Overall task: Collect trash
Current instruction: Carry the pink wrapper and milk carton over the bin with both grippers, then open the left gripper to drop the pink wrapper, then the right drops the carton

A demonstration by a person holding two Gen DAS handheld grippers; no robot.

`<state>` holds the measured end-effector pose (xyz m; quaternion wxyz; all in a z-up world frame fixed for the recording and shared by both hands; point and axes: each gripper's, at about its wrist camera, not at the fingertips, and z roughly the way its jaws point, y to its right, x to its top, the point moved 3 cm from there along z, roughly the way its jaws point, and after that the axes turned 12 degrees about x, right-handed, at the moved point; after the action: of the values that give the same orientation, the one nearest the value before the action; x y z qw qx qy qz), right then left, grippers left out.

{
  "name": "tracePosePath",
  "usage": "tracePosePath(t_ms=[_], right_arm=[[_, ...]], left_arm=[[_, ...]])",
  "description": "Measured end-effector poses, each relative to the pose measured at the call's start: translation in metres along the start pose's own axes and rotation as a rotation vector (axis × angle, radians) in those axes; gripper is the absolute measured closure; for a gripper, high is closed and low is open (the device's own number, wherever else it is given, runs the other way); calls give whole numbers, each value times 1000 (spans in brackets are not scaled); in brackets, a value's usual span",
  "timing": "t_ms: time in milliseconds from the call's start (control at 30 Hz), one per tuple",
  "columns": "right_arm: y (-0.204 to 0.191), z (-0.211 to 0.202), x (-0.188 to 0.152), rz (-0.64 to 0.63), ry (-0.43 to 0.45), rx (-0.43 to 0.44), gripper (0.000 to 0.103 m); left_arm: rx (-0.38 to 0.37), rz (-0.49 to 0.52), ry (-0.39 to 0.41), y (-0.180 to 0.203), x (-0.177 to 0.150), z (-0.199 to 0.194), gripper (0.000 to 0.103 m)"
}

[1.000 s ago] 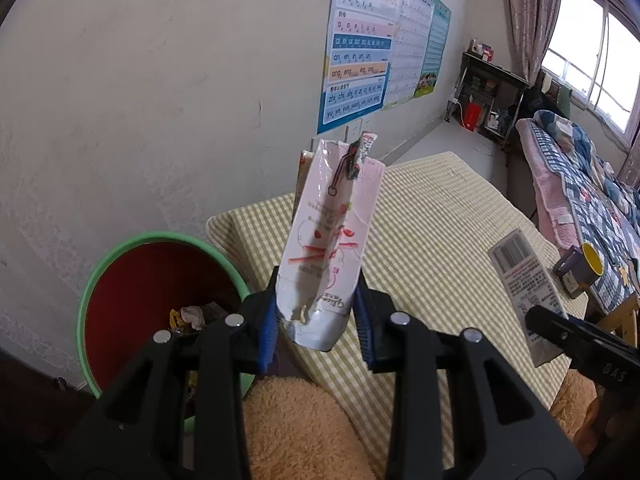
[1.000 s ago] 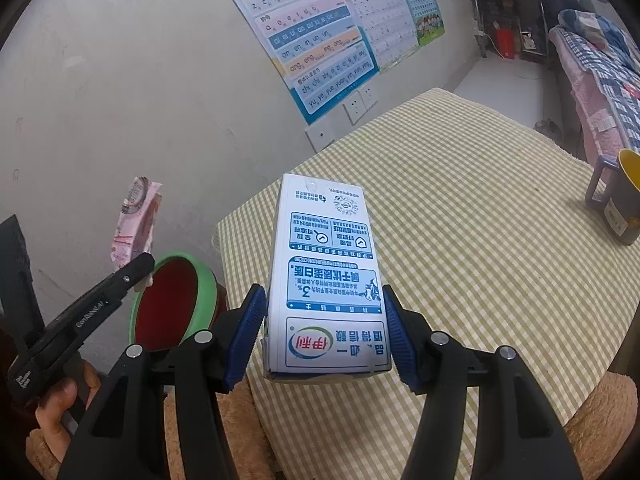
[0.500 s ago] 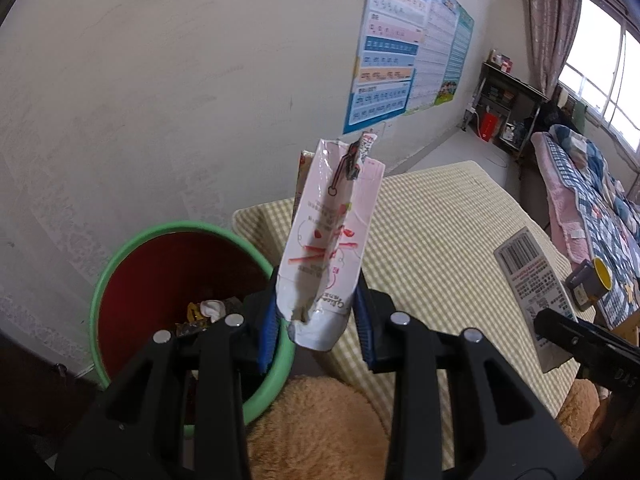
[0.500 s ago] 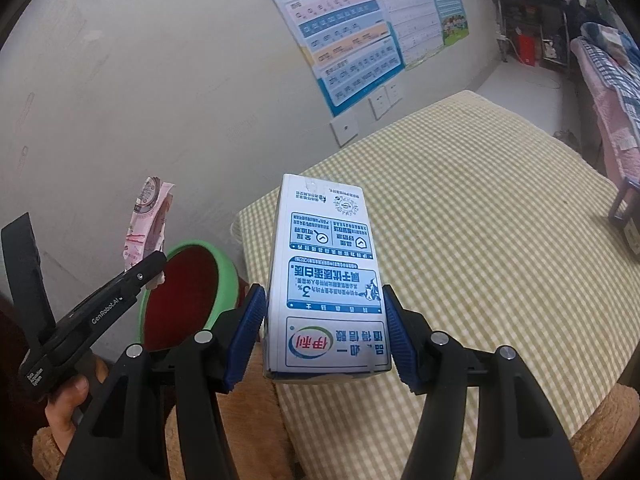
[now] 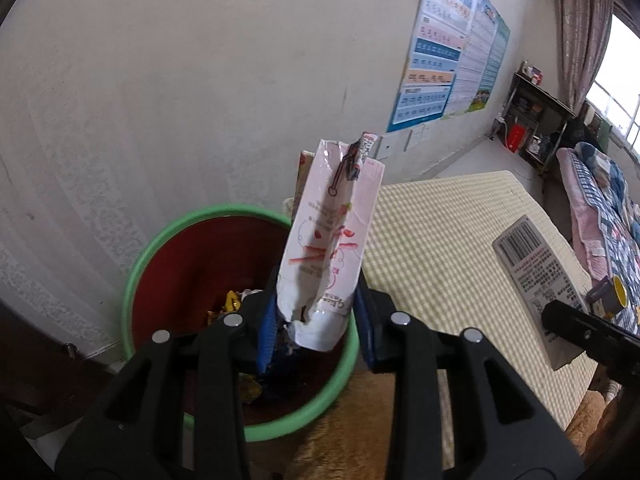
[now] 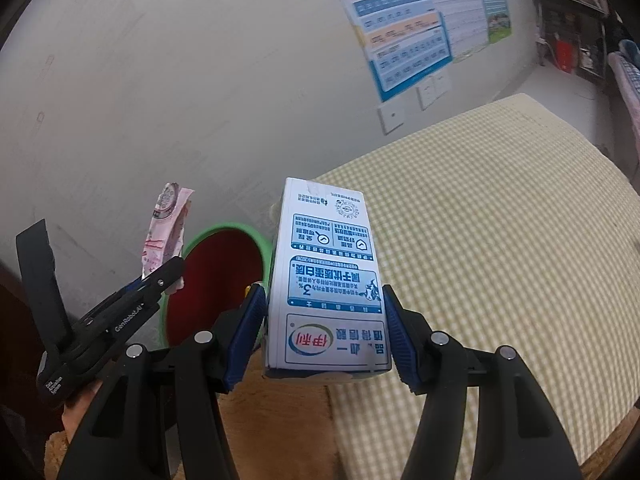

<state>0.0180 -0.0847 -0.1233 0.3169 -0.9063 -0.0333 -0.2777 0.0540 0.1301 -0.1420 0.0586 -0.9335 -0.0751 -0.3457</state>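
Note:
My left gripper (image 5: 316, 324) is shut on a torn pink-and-white snack wrapper (image 5: 328, 248), which stands upright over the near rim of a red bin with a green rim (image 5: 160, 248). Several bits of trash lie in the bin. My right gripper (image 6: 324, 332) is shut on a white-and-blue milk carton (image 6: 328, 280), held above the corner of the table nearest the bin (image 6: 224, 264). In the right wrist view the left gripper (image 6: 160, 284) and the wrapper (image 6: 166, 232) appear at the left. The left wrist view catches the carton (image 5: 536, 272) at the right.
The table under a yellow-checked cloth (image 5: 448, 240) stretches to the right of the bin. A mug with a yellow inside (image 5: 608, 300) stands at its far right edge. The wall with posters (image 5: 444, 52) rises behind. A brown fuzzy sleeve (image 6: 276, 420) fills the bottom.
Both grippers have moved left, from over the table towards the bin, still holding the wrapper and the carton. The bin now sits under the left gripper.

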Motion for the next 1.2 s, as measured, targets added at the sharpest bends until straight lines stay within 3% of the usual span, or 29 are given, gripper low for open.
tracePosePath(t_ms=[467, 900, 1200], right_arm=[[-25, 38, 8, -23, -72, 46, 46], [-55, 69, 33, -73, -99, 63, 46], [-65, 93, 33, -80, -138, 78, 46]], left_arm=[[87, -50, -28, -40, -3, 18, 71], [115, -84, -68, -63, -9, 36, 71], [121, -102, -107, -76, -18, 50, 71]])
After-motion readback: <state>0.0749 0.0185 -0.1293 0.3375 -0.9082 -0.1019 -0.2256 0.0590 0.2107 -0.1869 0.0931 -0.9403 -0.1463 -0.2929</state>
